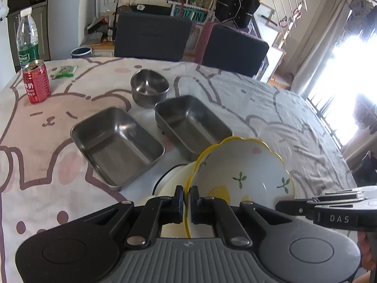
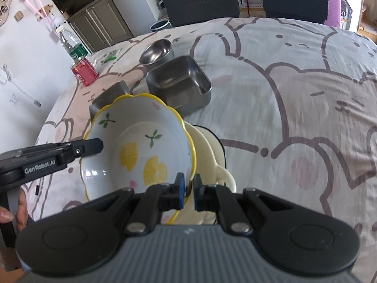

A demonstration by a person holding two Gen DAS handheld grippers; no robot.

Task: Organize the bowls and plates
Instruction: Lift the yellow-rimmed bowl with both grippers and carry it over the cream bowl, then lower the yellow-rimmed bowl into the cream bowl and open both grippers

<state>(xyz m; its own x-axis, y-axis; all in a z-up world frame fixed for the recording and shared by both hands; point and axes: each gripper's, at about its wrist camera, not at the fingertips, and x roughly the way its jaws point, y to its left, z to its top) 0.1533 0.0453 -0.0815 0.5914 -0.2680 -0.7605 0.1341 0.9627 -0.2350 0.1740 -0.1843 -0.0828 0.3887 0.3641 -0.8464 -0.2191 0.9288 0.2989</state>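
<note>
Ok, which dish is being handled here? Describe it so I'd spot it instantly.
On the cartoon-print tablecloth, nearest the camera in front of the steel containers, sits a cream handled dish. Above it, tilted, is the lemon bowl, gripped at opposite rim edges. It alone has a wavy yellow rim, painted lemons and green leaves.

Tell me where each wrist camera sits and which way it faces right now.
Left wrist: rides the left hand-held gripper, looking down across the table at the lemon bowl it clamps; the right hand-held gripper enters at right.
Right wrist: rides the right hand-held gripper, clamping the bowl's opposite rim; a hand shows.
Shared: bowl, cream dish, steel trays.
</note>
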